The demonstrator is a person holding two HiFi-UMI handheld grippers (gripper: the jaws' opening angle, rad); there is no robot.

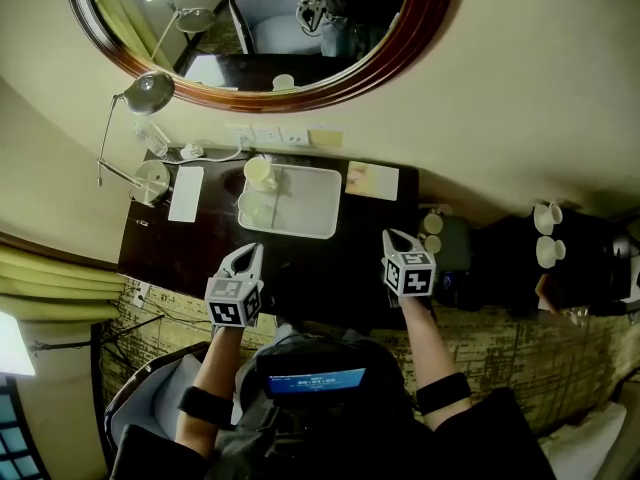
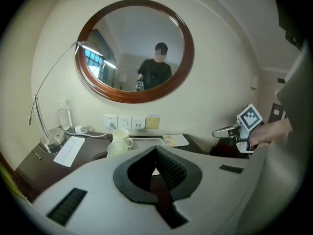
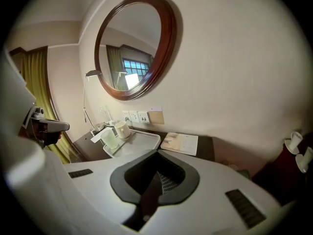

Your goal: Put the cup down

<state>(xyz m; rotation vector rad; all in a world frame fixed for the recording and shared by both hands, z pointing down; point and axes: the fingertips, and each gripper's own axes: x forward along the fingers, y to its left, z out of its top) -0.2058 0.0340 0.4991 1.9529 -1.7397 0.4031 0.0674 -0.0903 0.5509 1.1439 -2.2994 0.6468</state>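
Observation:
A white tray (image 1: 312, 208) lies on the dark desk (image 1: 190, 253) by the wall. At its left end stand a white mug (image 1: 258, 172) and a clear glass cup (image 1: 255, 211). The left gripper view shows the mug (image 2: 121, 136) behind the glass cup (image 2: 116, 149); the right gripper view shows the mug (image 3: 122, 129), glass cup (image 3: 109, 139) and tray (image 3: 142, 143). My left gripper (image 1: 250, 254) hangs over the desk's near edge, shut and empty. My right gripper (image 1: 392, 237) is level with it to the right, also shut and empty. Neither touches the tray.
A desk lamp (image 1: 148, 92) and a white card (image 1: 186, 193) sit left of the tray, and a booklet (image 1: 372, 180) right of it. Wall sockets (image 1: 268, 136) and a round mirror (image 1: 400, 38) are behind. White cups (image 1: 547, 230) stand on a dark stand at far right.

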